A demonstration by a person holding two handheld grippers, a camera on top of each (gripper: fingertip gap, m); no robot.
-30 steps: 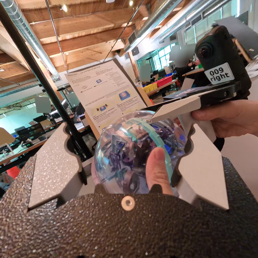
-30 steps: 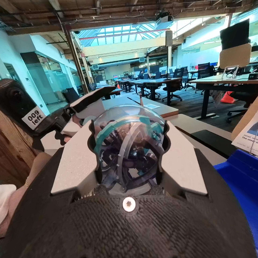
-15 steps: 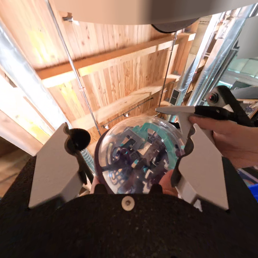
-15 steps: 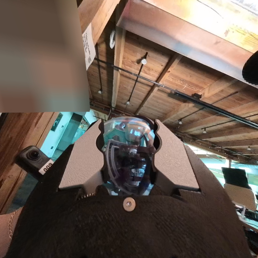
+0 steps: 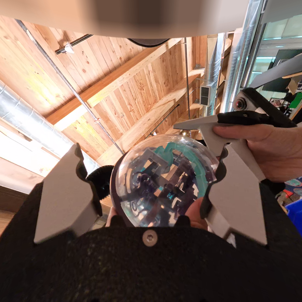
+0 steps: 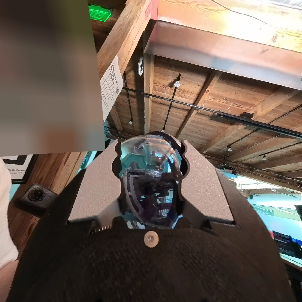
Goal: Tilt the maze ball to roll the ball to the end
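The maze ball (image 5: 163, 176) is a clear sphere with teal, grey and purple tracks inside, lifted up against the wooden ceiling. My left gripper (image 5: 151, 146) is open wide around it. The right pad (image 5: 220, 163) touches the ball, while the left pad (image 5: 81, 163) stands apart from it. A person's thumb (image 5: 194, 210) supports the ball from below. My right gripper (image 6: 150, 141) is shut on the maze ball (image 6: 149, 179), both pads pressed to its sides. It also shows in the left wrist view (image 5: 196, 124), held by a hand (image 5: 269, 147) at the ball's upper right.
Wooden beams and a metal duct (image 5: 24, 117) fill the background of the left wrist view. A black knob (image 5: 101, 176) sits left of the ball. A blue bin (image 5: 295, 212) is at the right edge. A paper sheet (image 6: 112, 85) hangs on a wooden post.
Both grippers and the ball swung up from facing the room to facing the ceiling. The right jaws closed tighter on the ball early on and have stayed on it. The left jaws stayed wide.
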